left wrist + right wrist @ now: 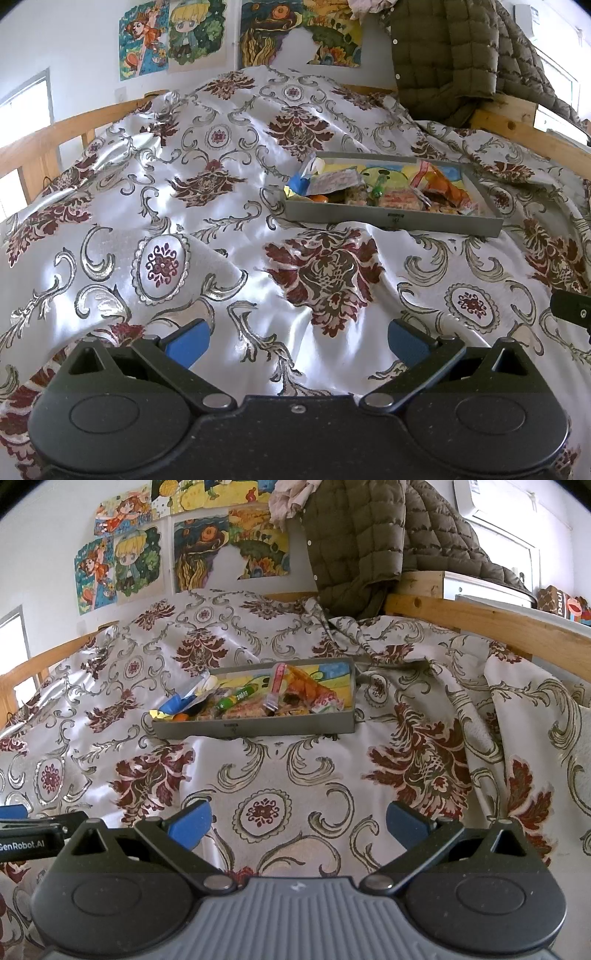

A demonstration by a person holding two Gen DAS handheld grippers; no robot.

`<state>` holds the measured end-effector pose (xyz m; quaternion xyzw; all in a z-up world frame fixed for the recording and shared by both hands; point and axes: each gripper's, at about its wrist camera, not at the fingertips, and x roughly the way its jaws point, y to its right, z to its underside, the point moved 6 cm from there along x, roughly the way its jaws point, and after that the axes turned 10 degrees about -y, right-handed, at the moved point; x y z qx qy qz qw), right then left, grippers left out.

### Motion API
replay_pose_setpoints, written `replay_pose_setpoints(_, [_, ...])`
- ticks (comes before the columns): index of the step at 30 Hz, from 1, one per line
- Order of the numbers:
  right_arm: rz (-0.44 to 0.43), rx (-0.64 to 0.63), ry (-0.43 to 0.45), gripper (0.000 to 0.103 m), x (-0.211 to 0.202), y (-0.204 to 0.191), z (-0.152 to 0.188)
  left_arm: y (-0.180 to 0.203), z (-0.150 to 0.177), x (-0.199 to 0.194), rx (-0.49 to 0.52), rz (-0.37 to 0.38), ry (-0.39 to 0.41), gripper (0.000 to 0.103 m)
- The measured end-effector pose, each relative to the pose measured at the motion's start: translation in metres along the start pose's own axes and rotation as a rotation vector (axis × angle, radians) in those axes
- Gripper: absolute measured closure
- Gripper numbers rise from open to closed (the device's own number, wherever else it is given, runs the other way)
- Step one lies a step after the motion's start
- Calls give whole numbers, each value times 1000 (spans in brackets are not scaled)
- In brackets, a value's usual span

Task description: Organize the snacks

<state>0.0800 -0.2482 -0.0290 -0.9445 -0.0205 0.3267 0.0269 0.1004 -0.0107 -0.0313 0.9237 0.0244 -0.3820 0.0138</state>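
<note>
A shallow grey tray lies on the patterned bedspread, filled with several snack packets, among them a green tube and orange wrappers. My left gripper hovers over the spread well short of the tray, open with nothing between its blue pads. My right gripper is also open and empty, in front of the tray's near wall. A blue-and-white packet leans over the tray's left end.
A silvery bedspread with dark red motifs covers the bed, wrinkled at the right. Wooden bed rails run along both sides. An olive quilted jacket hangs over the far right corner. Drawings hang on the wall.
</note>
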Motion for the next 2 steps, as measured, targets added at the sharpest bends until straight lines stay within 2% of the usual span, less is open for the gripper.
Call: replay_pose_setpoints(2, [1, 0, -5, 0, -1, 0, -1, 0, -1, 0, -1, -1, -3, 1])
